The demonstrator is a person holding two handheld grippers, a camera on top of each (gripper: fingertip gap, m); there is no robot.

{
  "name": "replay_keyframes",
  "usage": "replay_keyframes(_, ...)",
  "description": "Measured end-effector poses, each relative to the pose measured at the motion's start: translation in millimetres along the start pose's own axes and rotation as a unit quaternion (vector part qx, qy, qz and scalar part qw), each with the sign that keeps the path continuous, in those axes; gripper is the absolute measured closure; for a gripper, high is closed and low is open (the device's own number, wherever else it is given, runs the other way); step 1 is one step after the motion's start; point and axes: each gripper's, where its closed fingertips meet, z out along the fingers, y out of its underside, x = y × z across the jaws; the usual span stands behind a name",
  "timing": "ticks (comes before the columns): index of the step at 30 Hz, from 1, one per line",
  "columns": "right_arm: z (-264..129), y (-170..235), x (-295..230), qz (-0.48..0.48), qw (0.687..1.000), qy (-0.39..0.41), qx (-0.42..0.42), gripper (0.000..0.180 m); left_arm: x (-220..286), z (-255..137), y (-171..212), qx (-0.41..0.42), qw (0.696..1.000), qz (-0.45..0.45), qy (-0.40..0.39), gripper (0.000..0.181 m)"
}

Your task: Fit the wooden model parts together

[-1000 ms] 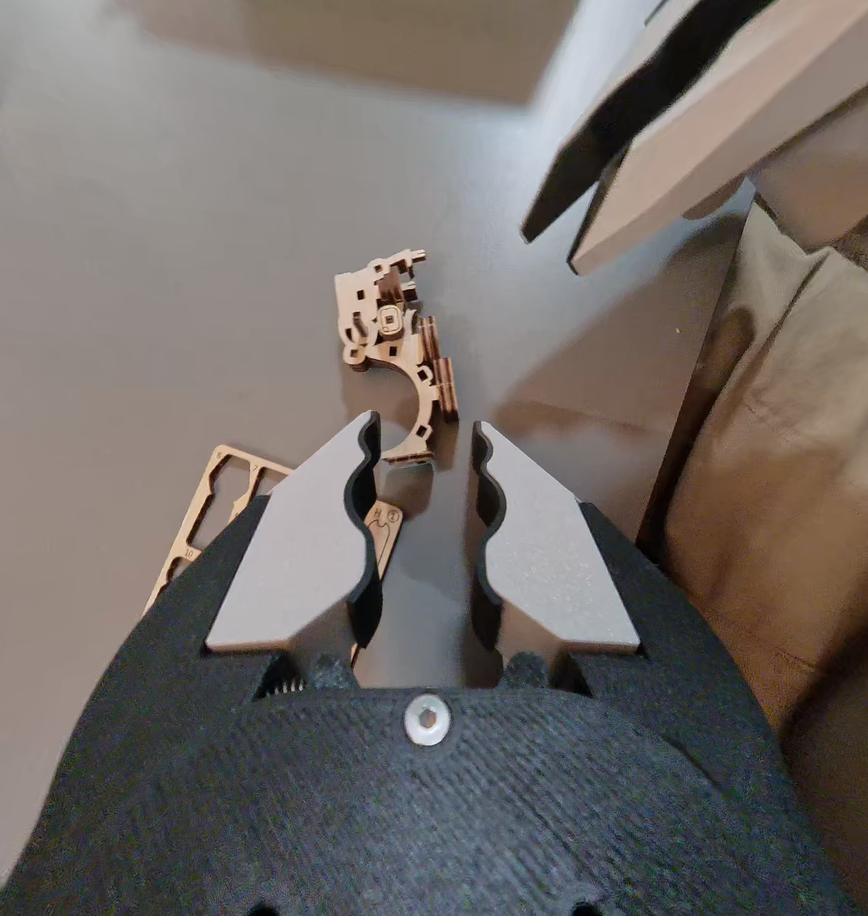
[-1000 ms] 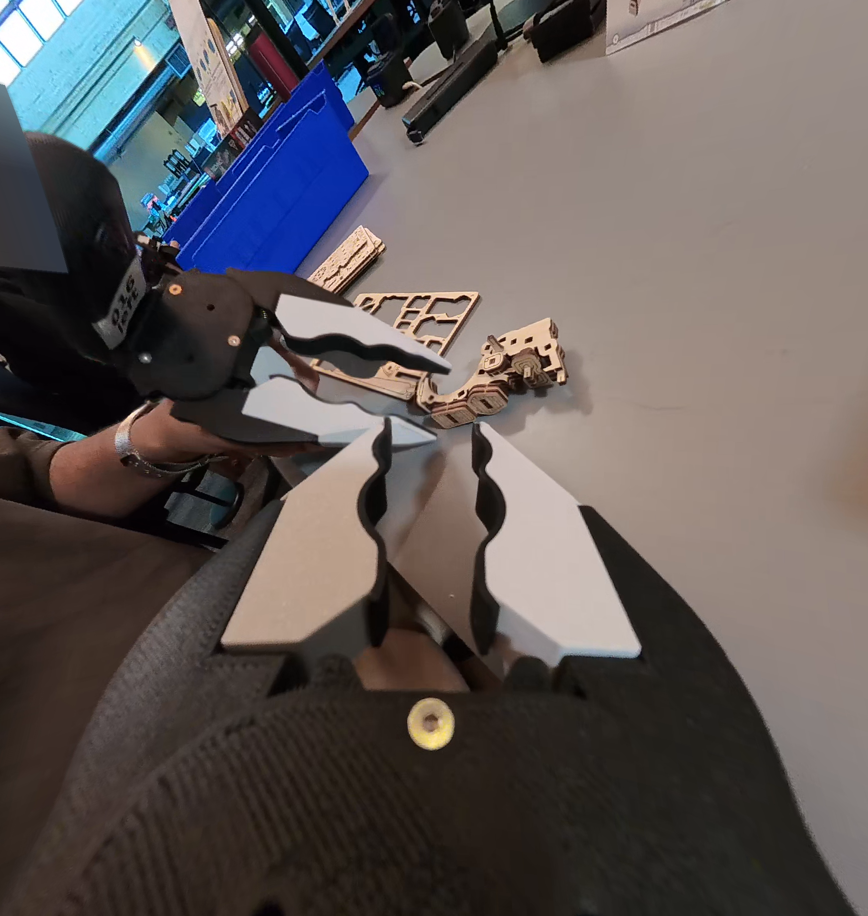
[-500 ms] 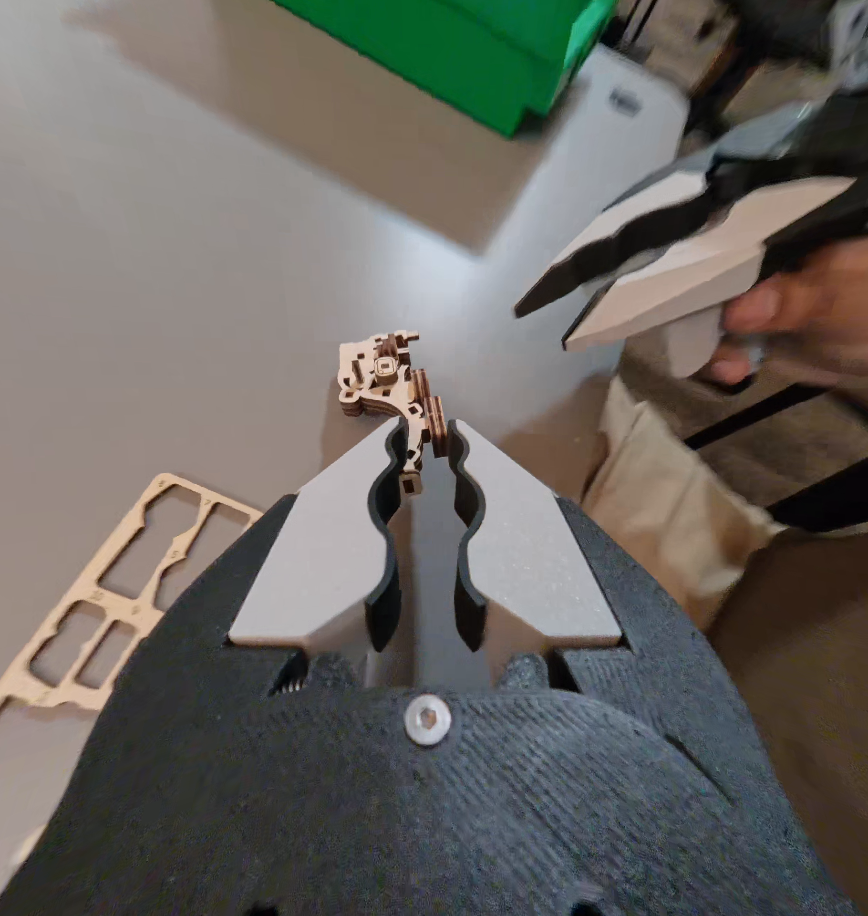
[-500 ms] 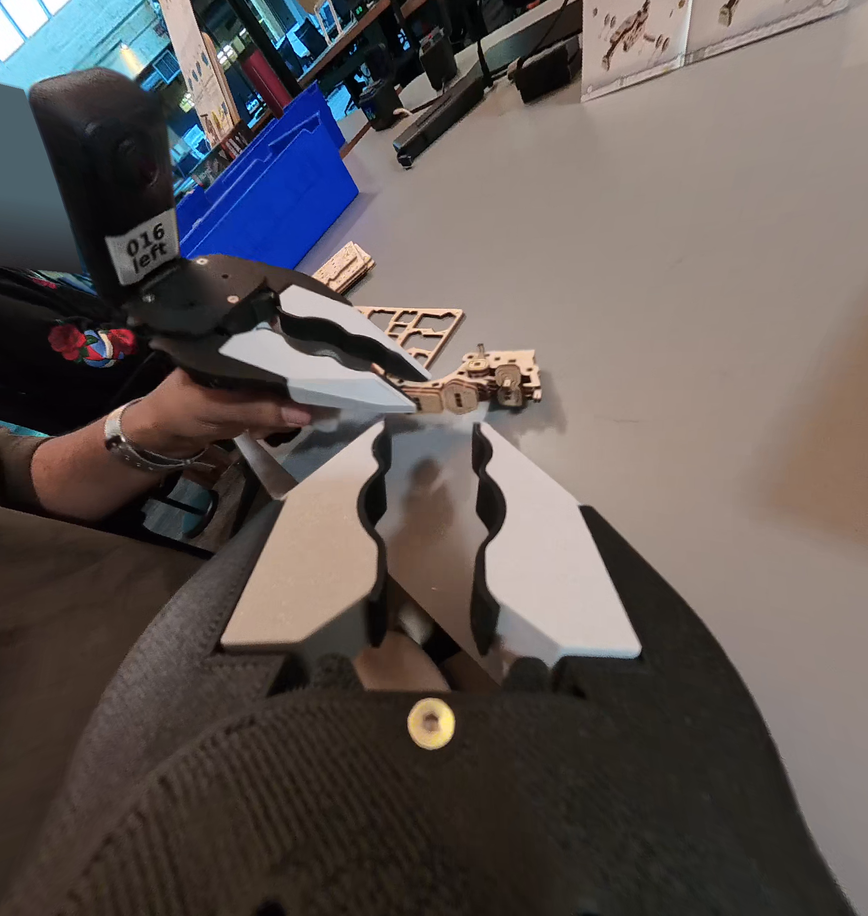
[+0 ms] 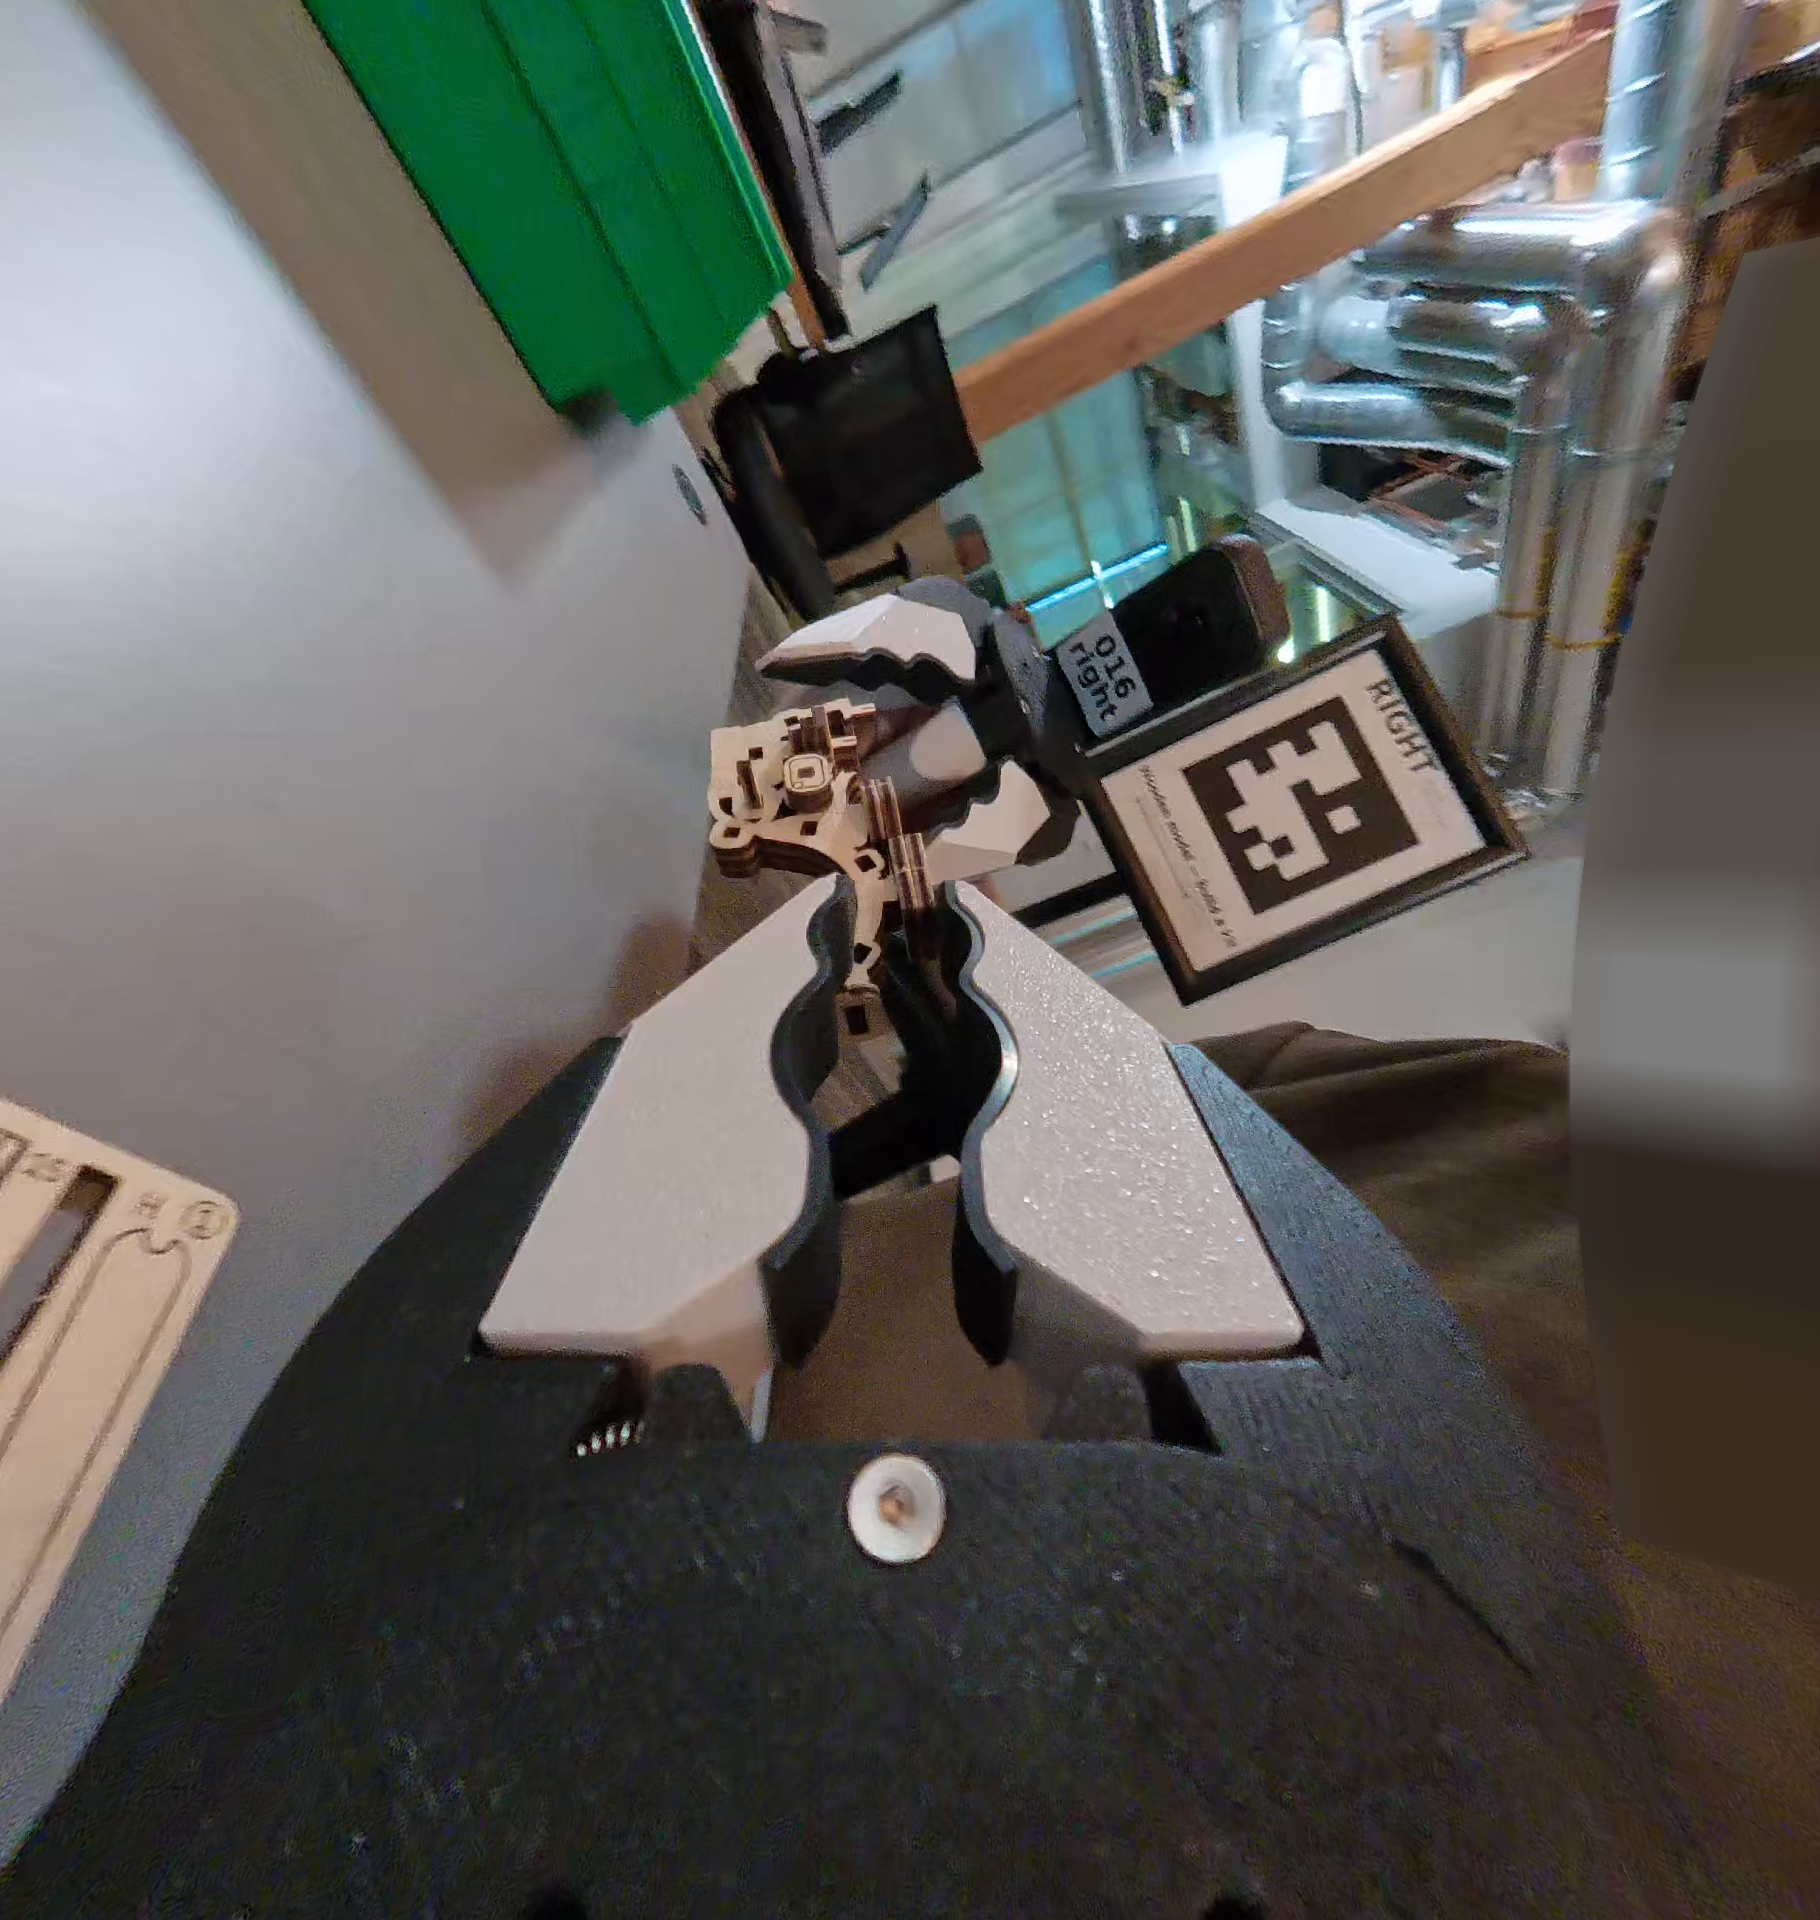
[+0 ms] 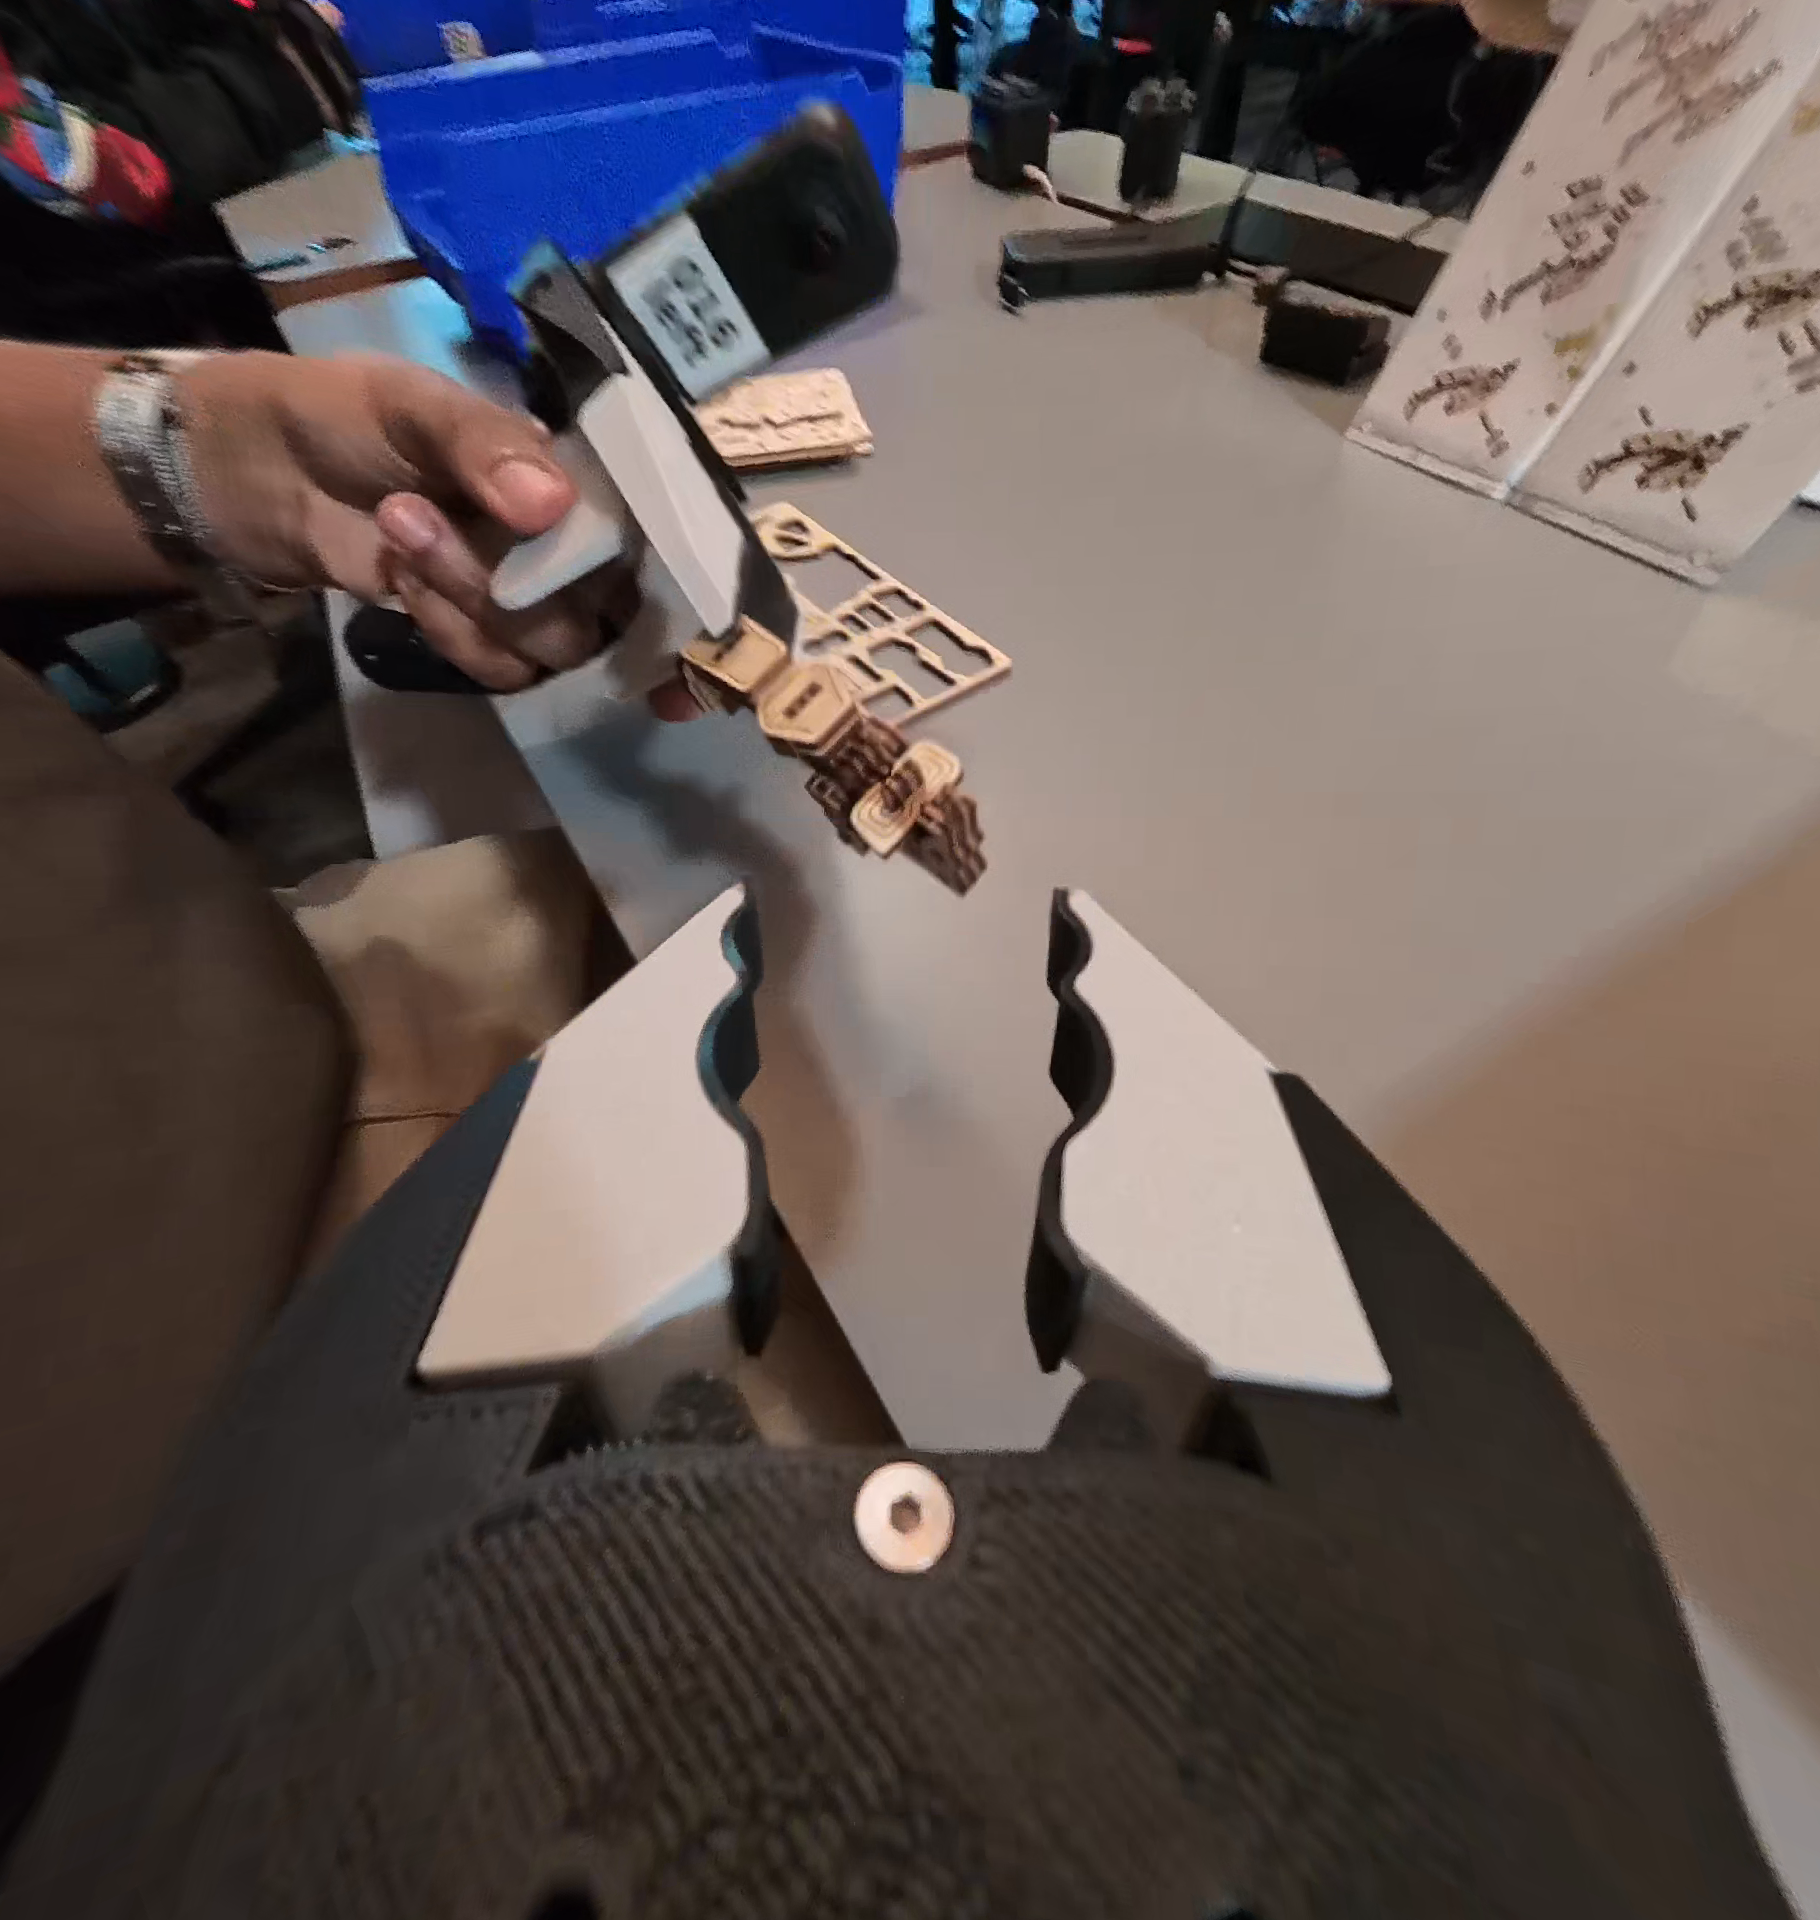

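Note:
The wooden model assembly (image 5: pixel 792 800), pale laser-cut plywood with a curved arm, is held in the air by my left gripper (image 5: pixel 890 899), which is shut on that arm. In the right wrist view the same assembly (image 6: pixel 854 769) hangs from the left gripper (image 6: pixel 750 634) above the grey table (image 6: pixel 1301 727). My right gripper (image 6: pixel 901 904) is open and empty, its fingertips just short of the assembly. It also shows in the left wrist view (image 5: pixel 885 743), open behind the model.
A cut-out wooden parts sheet (image 6: pixel 885 634) lies on the table and shows at lower left in the left wrist view (image 5: pixel 54 1247). A stack of wooden sheets (image 6: pixel 786 416), a blue bin (image 6: pixel 625 156), a standing instruction sheet (image 6: pixel 1664 281) and a green bin (image 5: pixel 573 187) are farther off. The grippers' ends are close to 6 cm from one another.
My left gripper closed on the model's arm and lifted it off the table, tilting up. My right gripper opened wider and swung round to face the model.

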Motion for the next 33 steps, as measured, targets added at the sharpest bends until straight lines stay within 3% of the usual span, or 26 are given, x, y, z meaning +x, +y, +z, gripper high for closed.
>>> replay_keyframes(7,-22.3,-18.6,-11.7,-0.041,0.997,-0.036,0.055,0.146,8.5,3.2,9.9,-0.030,0.999,-0.013,0.032,0.169)
replay_keyframes(16,-17.6,-6.5,-30.1,-0.081,0.994,-0.072,0.014,0.163,12.1,4.5,28.5,-0.082,0.995,-0.025,0.055,0.169)
replay_keyframes(24,-13.2,-3.2,-35.0,-0.101,0.992,-0.071,0.001,0.172,10.1,0.8,26.0,-0.078,0.995,-0.021,0.051,0.166)
replay_keyframes(26,-13.6,-5.4,-30.8,-0.079,0.994,-0.069,0.009,0.172,5.7,-2.0,16.9,-0.055,0.998,-0.007,0.033,0.141)
replay_keyframes(27,-13.4,-5.3,-24.9,-0.059,0.996,-0.060,0.010,0.172,3.3,-4.6,11.5,-0.042,0.999,0.005,0.023,0.136)
replay_keyframes(33,-2.7,11.1,3.4,0.144,0.988,-0.054,-0.022,0.172,-6.9,-16.6,-4.3,0.006,0.996,0.083,-0.028,0.131)
